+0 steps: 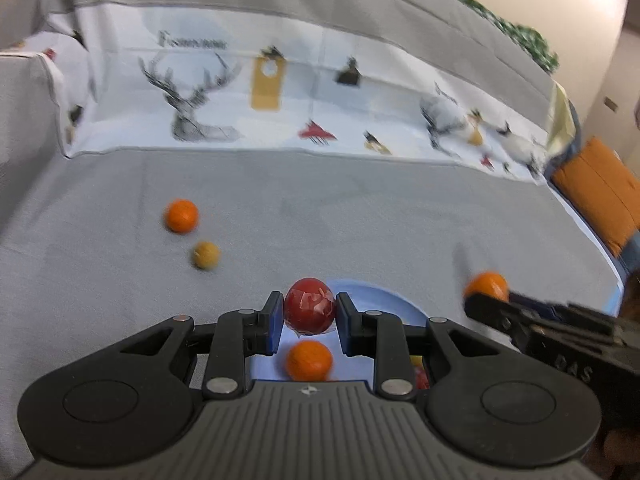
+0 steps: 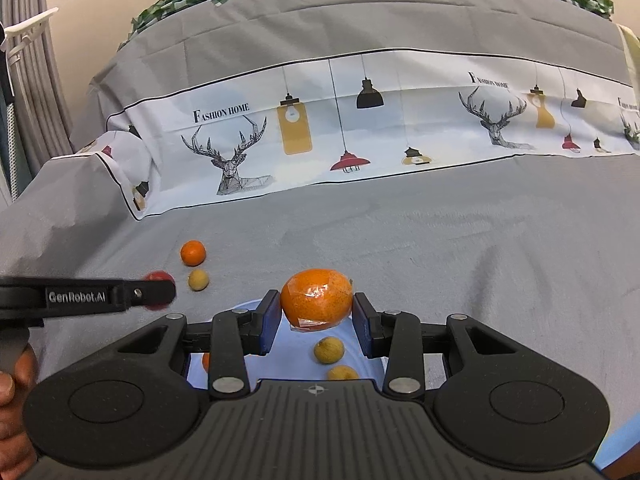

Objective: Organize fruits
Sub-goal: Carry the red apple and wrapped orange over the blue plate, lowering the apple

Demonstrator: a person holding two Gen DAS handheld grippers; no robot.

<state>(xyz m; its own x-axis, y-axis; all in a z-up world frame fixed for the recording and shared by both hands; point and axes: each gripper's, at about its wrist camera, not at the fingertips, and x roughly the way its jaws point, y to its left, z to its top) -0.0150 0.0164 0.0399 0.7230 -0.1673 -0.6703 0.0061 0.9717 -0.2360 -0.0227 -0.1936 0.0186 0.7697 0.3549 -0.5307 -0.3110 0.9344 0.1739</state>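
My left gripper is shut on a red round fruit in clear wrap and holds it above a light blue plate. An orange lies on that plate below it. My right gripper is shut on a wrapped orange above the same plate, where two small yellow fruits lie. On the grey cloth at the left lie a small orange and a tan round fruit; both show in the right wrist view too.
The grey cloth covers the surface, with a white printed band at the back. An orange cushion sits at the far right. The left gripper and its red fruit show at the left in the right wrist view.
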